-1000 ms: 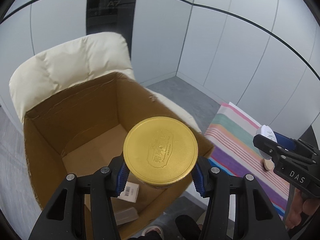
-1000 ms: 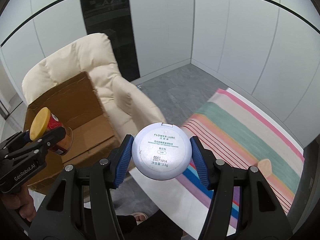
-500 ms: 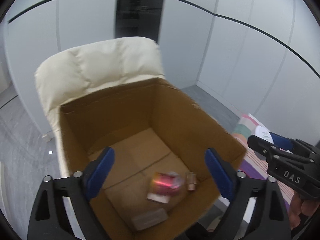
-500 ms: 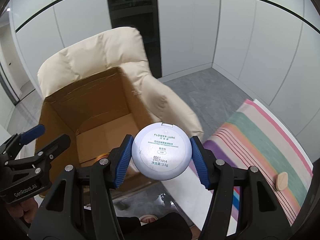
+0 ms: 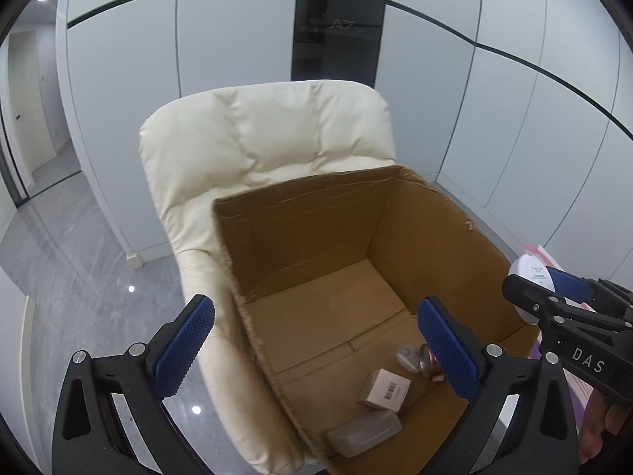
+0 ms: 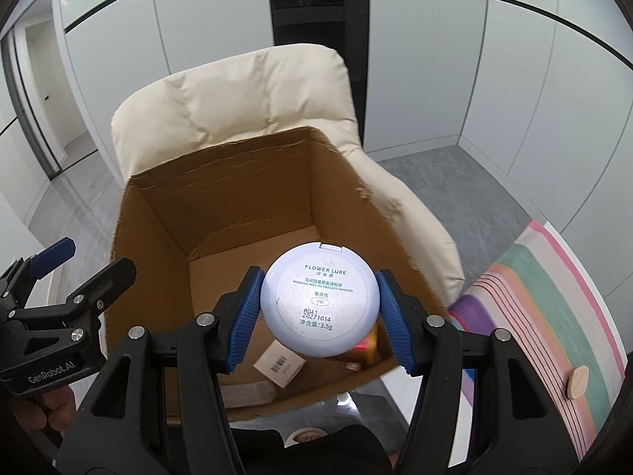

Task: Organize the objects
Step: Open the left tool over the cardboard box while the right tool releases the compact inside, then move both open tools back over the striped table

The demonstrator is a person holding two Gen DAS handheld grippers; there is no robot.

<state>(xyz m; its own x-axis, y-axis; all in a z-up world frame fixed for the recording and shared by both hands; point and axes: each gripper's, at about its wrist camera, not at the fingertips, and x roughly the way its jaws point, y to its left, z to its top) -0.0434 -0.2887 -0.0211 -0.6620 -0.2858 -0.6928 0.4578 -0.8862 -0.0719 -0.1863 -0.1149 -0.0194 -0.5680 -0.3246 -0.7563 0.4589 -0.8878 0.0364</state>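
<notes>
The left gripper (image 5: 316,350) is hanging wide open and empty above the box (image 5: 300,213), several items (image 5: 383,390) already lying inside, while the right gripper (image 6: 319,310) is clamping a compact (image 6: 319,301) over it, not yet dropped.

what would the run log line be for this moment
left gripper: open, empty, over box | right gripper: shut on powder compact, above box | box: on armchair
</notes>
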